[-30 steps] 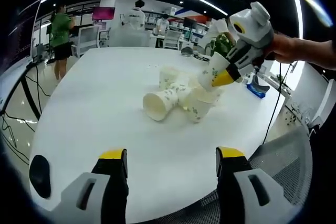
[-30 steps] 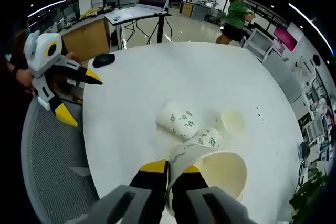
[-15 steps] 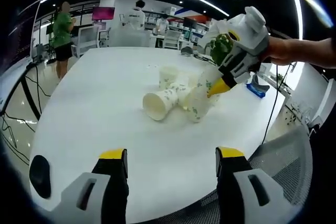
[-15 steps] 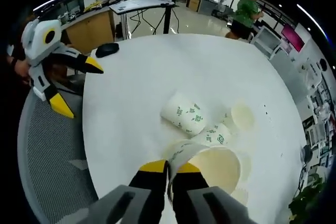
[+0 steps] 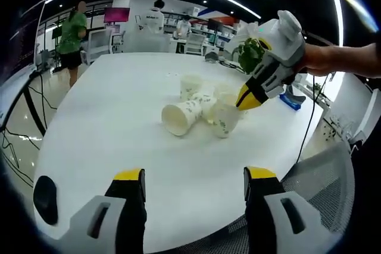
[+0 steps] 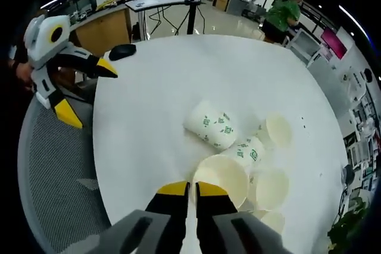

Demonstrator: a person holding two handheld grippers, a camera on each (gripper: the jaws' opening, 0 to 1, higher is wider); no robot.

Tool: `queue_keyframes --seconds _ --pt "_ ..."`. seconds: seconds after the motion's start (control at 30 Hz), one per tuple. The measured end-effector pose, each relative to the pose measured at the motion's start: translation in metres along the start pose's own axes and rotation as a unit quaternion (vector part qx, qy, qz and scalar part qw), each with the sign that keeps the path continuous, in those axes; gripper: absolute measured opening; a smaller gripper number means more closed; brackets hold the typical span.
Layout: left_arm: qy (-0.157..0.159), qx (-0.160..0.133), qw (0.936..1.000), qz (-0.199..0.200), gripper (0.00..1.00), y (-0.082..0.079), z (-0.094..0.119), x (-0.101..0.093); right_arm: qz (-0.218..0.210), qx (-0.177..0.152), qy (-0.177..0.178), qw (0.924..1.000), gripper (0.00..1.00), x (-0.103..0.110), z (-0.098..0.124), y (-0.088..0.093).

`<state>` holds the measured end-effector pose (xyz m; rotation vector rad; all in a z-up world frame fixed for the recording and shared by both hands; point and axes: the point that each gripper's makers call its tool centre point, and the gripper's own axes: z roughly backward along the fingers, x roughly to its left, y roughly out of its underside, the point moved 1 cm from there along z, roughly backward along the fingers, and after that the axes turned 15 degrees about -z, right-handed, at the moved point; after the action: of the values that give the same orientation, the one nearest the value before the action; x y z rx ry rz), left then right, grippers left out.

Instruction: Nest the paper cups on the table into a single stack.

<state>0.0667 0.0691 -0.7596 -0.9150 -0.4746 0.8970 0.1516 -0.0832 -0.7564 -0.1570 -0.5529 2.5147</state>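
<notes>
Right gripper view: right hand-held gripper w/ jaws nearly together, pinching rim of a paper cup amid cluster mid-table. Left hand-held gripper jaws apart, empty. Cups prob. light, thin-walled, crushable; take by rim, gently.

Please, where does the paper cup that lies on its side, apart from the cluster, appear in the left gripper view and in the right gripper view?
Left gripper view: the lying cup is at centre, open mouth toward the camera, left of the cluster.
Right gripper view: it is at centre, above the right gripper.
Shared landmark: the black mouse near the table edge.
</notes>
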Motion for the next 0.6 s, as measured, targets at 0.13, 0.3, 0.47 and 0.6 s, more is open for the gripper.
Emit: queue_keyframes --seconds 0.13,0.3,0.47,0.6 --pt "0.001 0.002 1.0000 -0.001 0.66 0.000 -0.001 -0.001 0.002 -0.005 0.000 1.0000 0.03 0.000 0.001 -0.001" --pt "-0.001 0.004 1.0000 -0.004 0.66 0.002 -0.001 0.000 -0.012 -0.010 -0.002 0.9999 0.04 -0.002 0.005 0.001" --pt "-0.002 0.003 1.0000 -0.006 0.66 0.002 -0.001 0.000 -0.023 -0.021 0.002 0.9995 0.06 -0.006 0.011 0.000" --pt "-0.002 0.003 1.0000 -0.007 0.66 0.001 -0.001 0.000 -0.037 -0.030 0.005 0.9989 0.08 -0.009 0.011 0.002"
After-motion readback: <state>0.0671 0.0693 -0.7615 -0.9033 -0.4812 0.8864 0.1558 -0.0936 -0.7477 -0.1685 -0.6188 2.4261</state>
